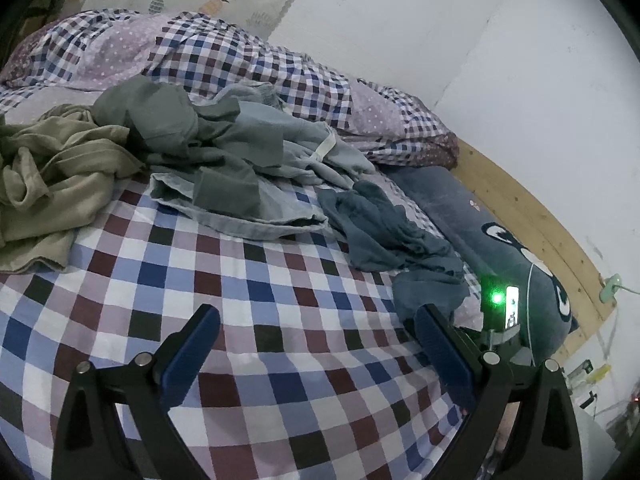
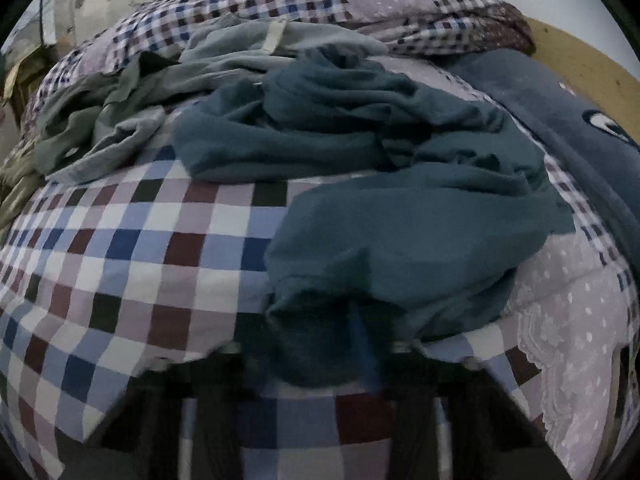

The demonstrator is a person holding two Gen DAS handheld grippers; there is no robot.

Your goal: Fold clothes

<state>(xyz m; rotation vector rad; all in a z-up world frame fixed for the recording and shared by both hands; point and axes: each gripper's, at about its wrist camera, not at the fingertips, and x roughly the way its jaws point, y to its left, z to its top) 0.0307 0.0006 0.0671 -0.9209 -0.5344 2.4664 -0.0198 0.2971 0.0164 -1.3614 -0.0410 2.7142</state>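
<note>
A crumpled teal garment [image 1: 392, 232] [image 2: 400, 208] lies on the right side of the checkered bedsheet [image 1: 240, 280]. In the right wrist view its near hem is bunched between the blurred dark fingers of my right gripper [image 2: 340, 344], which looks shut on the cloth. My left gripper [image 1: 316, 332] hovers open over bare sheet, to the left of that hem, with nothing between its blue pads [image 1: 192, 356]. Further back lies a light blue garment [image 1: 272, 152], tangled with a grey-green one [image 1: 160, 116]. An olive garment [image 1: 52, 168] sits at the left.
A bunched checkered duvet [image 1: 240, 52] runs along the back of the bed. A dark blue plush pillow [image 1: 520, 248] lies along the right side beside the wooden bed frame [image 1: 520, 200] and white wall. The right gripper's body, with a green light [image 1: 497, 299], shows behind my left gripper's right finger.
</note>
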